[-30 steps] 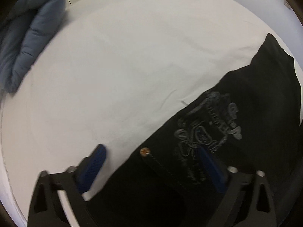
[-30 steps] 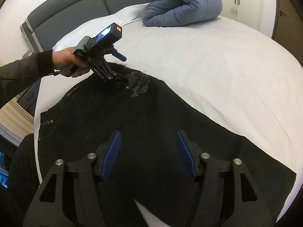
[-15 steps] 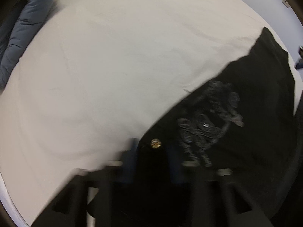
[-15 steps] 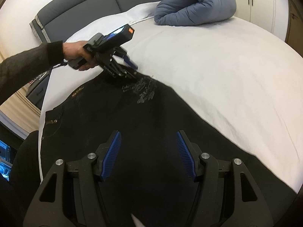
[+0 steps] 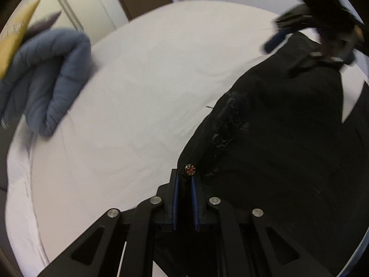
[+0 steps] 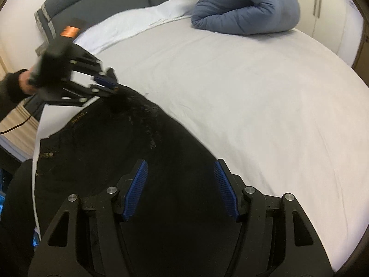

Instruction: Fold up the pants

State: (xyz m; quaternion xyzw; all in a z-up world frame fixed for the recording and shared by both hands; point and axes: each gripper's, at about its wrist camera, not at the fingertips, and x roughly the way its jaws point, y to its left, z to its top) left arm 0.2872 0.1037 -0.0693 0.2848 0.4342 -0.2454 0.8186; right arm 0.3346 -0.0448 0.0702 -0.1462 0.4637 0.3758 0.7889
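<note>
One left gripper (image 5: pixel 183 180) pinching black pants (image 5: pixel 276 143), embroidery unreadable

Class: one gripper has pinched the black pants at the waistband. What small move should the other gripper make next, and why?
Probably lower the right gripper and close it on the pants. It hangs open above the fabric, while the left gripper is shut on the waistband by the button; a fold likely needs both holds.

Left tool (image 5: pixel 184 184) clamped on black pants (image 5: pixel 276 150) at the waistband edge, just below a metal rivet (image 5: pixel 190 169). Pants lie on white bed (image 5: pixel 143 92). Blue duvet (image 5: pixel 46 80) rolled far left. Right tool (image 5: pixel 306 32) blurred, top right, over the pants.
</note>
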